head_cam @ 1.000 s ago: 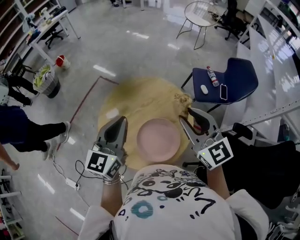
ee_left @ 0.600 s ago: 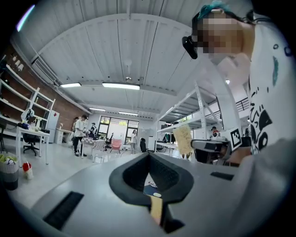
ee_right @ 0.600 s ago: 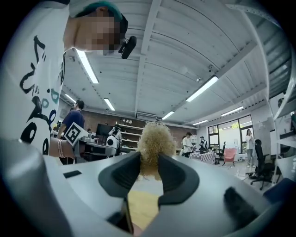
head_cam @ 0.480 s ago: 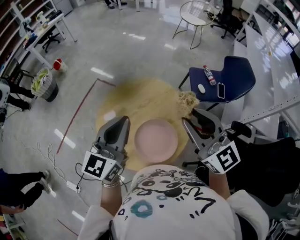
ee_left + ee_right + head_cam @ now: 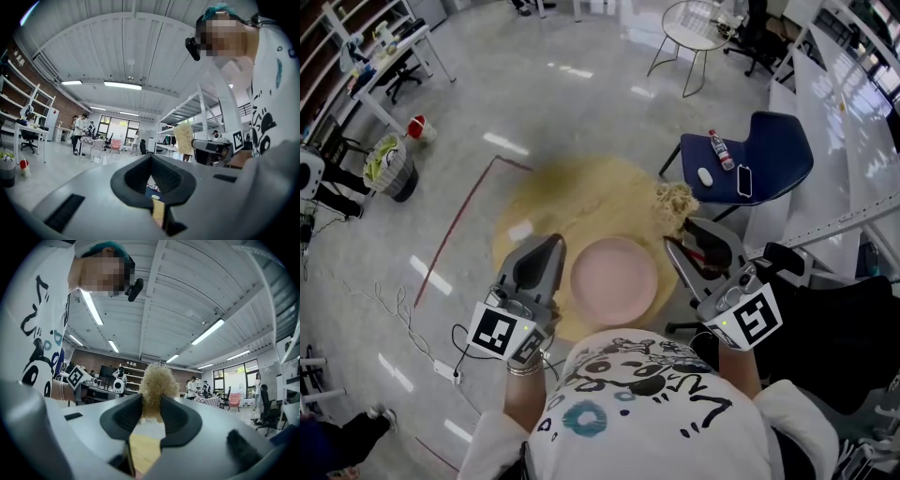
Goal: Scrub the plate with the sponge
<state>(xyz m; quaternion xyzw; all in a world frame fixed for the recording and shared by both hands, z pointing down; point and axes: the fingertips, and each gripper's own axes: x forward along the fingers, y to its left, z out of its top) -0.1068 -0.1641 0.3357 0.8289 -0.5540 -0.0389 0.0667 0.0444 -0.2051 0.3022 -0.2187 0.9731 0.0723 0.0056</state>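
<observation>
Pink plate (image 5: 614, 279) sits flat on the round tan tabletop (image 5: 572, 197), at the near side, right in front of the person and between the two grippers. Left gripper (image 5: 549, 244) hangs just beside the plate's left rim, and its own view shows the jaws pressed together with nothing in them. On the other side, the right gripper (image 5: 677, 228) has its jaws partway apart, clamped on the frizzy beige sponge (image 5: 673, 202), whose curly tuft sticks out past the tips. The sponge is off the plate, out beyond its far right rim near the tabletop's edge. Behind it stands a blue chair (image 5: 778, 150) with a bottle (image 5: 723, 150) lying on the seat.
</observation>
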